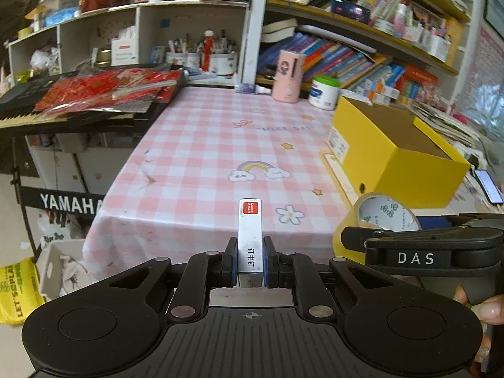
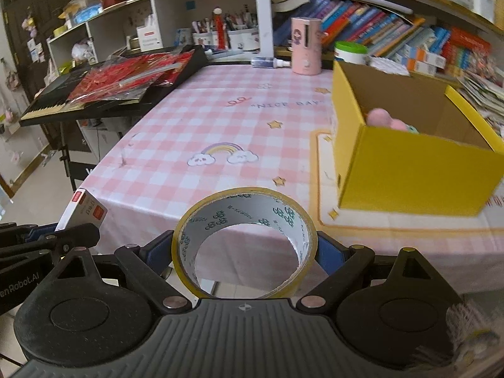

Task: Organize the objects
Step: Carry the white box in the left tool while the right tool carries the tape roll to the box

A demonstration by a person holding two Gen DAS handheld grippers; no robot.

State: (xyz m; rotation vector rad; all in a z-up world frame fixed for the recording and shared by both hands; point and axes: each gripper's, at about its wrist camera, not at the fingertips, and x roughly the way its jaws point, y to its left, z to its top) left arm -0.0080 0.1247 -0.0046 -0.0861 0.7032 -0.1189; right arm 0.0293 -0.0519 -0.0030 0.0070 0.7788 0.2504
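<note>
Two grippers are loaded: our left gripper (image 1: 250, 256) pinches a staple box (image 1: 250, 236) at bottom centre, and our right gripper (image 2: 245, 249) clamps a tape roll (image 2: 244, 242) across its width, low in the frame. Both hang over the near table (image 2: 204, 119) edge. We judge neither item stored yet; the yellow box (image 2: 409, 173) at right already holds pink things (image 2: 386, 119)

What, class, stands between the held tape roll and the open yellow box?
Nothing visible: the right gripper holds the tape roll short of the table edge, with only bare checked tablecloth leading to the yellow box.
</note>
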